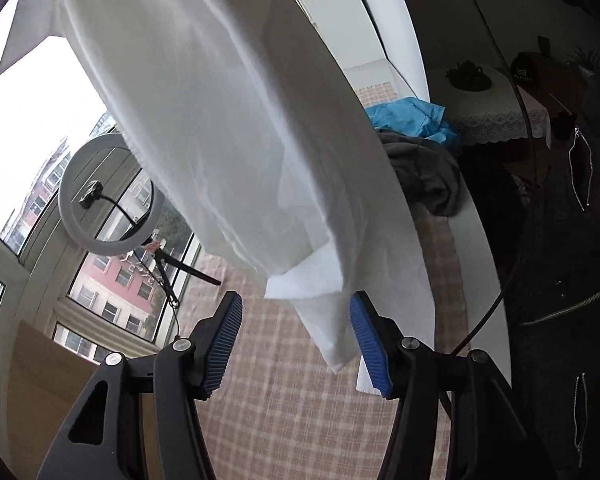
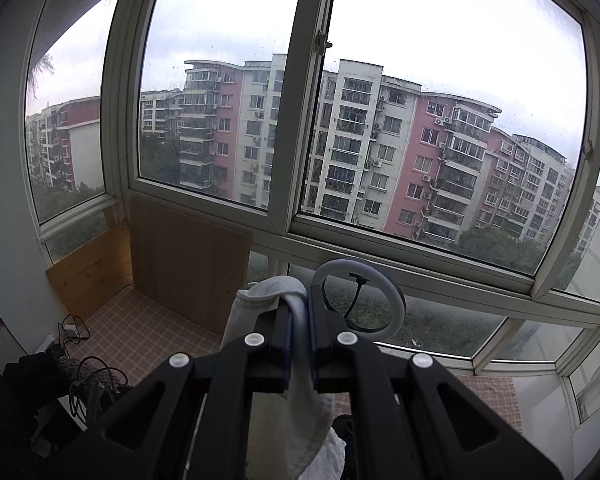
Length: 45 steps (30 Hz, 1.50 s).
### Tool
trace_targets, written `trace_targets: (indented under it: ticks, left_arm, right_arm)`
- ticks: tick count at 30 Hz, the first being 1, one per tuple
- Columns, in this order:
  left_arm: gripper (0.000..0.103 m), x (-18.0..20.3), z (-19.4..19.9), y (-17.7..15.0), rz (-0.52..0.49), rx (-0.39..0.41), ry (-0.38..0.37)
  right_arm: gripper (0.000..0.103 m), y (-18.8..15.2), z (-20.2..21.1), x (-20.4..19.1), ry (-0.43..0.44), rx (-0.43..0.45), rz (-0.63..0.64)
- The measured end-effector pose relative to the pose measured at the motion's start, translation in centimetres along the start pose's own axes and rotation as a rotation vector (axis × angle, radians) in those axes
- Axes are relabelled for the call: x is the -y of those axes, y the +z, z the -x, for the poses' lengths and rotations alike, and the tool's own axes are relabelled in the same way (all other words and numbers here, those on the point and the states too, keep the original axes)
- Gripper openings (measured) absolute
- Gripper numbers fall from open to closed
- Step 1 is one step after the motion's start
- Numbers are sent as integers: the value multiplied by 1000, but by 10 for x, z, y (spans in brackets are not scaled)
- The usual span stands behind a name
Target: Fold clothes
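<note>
A white garment [image 1: 228, 128] hangs in the air across the left wrist view, its lower corner dangling between the blue pads of my left gripper [image 1: 296, 312], which is open and holds nothing. The cloth brushes the right pad [image 1: 366, 340]. My right gripper [image 2: 298, 320] is shut on a bunched edge of the same white garment [image 2: 268, 292], held high and facing the window; cloth hangs down below the jaws.
A plaid-covered surface [image 1: 300, 400] lies below. A blue garment [image 1: 412, 116] and a grey garment [image 1: 424, 172] lie heaped at its far end. A ring light on a tripod [image 1: 108, 196] stands by the window. Cables and dark items [image 2: 80, 372] sit at lower left.
</note>
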<state>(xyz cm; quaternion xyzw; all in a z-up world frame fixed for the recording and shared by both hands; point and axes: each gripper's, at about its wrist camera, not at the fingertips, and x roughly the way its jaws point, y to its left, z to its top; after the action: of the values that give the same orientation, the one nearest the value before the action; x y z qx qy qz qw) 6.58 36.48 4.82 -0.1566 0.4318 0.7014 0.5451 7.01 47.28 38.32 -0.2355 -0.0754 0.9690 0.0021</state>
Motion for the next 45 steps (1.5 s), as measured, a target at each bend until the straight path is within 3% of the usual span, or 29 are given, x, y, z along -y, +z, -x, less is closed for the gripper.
trace_targets:
  ticks: [1, 3, 4, 6, 10, 16, 19, 24, 26, 27, 32, 35, 38, 45]
  left_arm:
    - [51, 0, -5, 5, -3, 3, -13]
    - [29, 0, -18, 15, 15, 8, -43]
    - [1, -2, -26, 18, 42, -6, -69]
    - [0, -7, -35, 21, 94, -48, -99]
    - [0, -9, -13, 13, 111, -97, -8]
    - [0, -10, 38, -11, 191, -218, 275]
    - [2, 9, 23, -18, 254, -254, 365]
    - [9, 83, -37, -9, 304, -206, 296]
    - [31, 105, -57, -1, 309, -171, 264]
    - [35, 111, -65, 2, 324, -157, 268]
    - [55, 105, -75, 5, 529, -105, 265]
    - [59, 108, -82, 7, 593, -85, 315]
    - [61, 105, -103, 6, 639, -122, 388]
    - [62, 93, -144, 11, 751, -123, 475]
  right_arm:
    - [6, -1, 2, 2, 4, 2, 1]
    - [6, -4, 7, 5, 9, 6, 6]
    - [6, -6, 10, 6, 10, 7, 11]
    - [6, -9, 12, 9, 13, 6, 23]
    - [6, -10, 6, 16, 19, 8, 21]
    - [6, -9, -1, 16, 89, 25, 44]
    - [6, -7, -8, 8, 131, 29, 71]
    - [6, -7, -18, -7, 175, 18, 119]
    - [6, -7, -22, -11, 180, 15, 134]
    - [6, -7, -24, -12, 182, 14, 139]
    - [6, -6, -30, -8, 182, 7, 148]
    - [6, -6, -35, -3, 183, 4, 142]
    - [6, -6, -40, 3, 195, -3, 128]
    - [7, -9, -48, 15, 188, -22, 108]
